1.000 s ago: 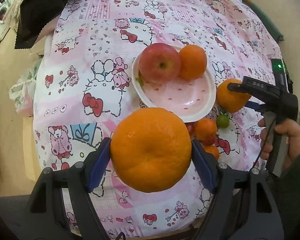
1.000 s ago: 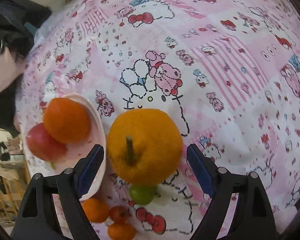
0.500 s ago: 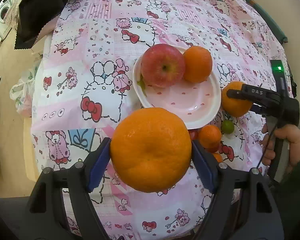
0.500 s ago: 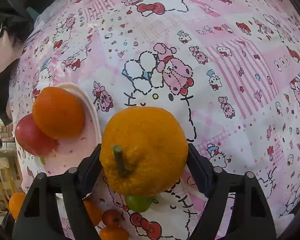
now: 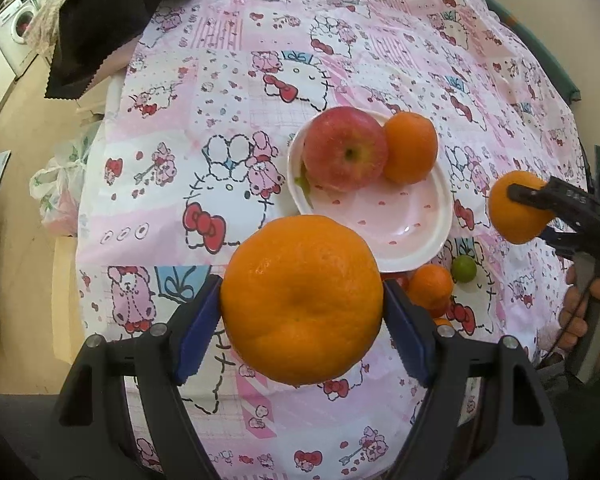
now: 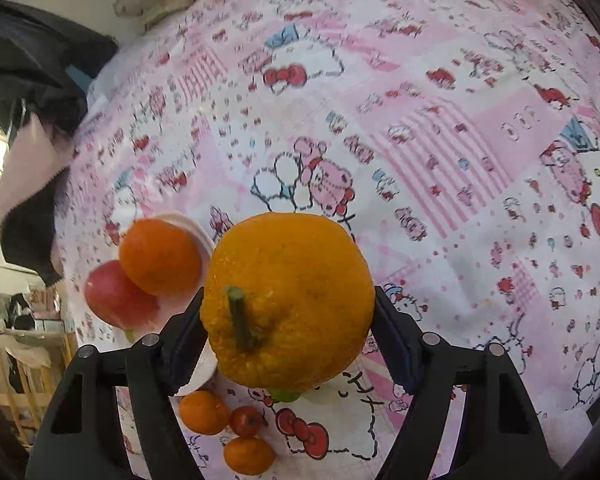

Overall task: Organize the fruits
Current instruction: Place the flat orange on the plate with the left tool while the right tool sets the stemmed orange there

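My left gripper [image 5: 302, 312] is shut on a large orange [image 5: 300, 300] and holds it above the table, just in front of the pink plate [image 5: 400, 224]. The plate holds a red apple [image 5: 344, 154] and a small orange [image 5: 410, 148]. My right gripper [image 6: 288, 316] is shut on a yellow-orange stemmed citrus [image 6: 288, 300], lifted off the cloth; it shows in the left wrist view [image 5: 518, 208] to the right of the plate. Small mandarins [image 5: 430, 286] and a green lime [image 5: 463, 268] lie by the plate's near edge.
A pink cartoon-print cloth [image 5: 220, 120] covers the table. Dark fabric [image 5: 100, 28] lies at the far left corner. A plastic bag [image 5: 58, 196] sits on the floor left of the table. Small tomato and mandarins [image 6: 246, 420] lie below the right gripper.
My right gripper closed on the stemmed citrus and lifted it off the cloth. My left gripper rose and drew back slightly with the large orange still held.
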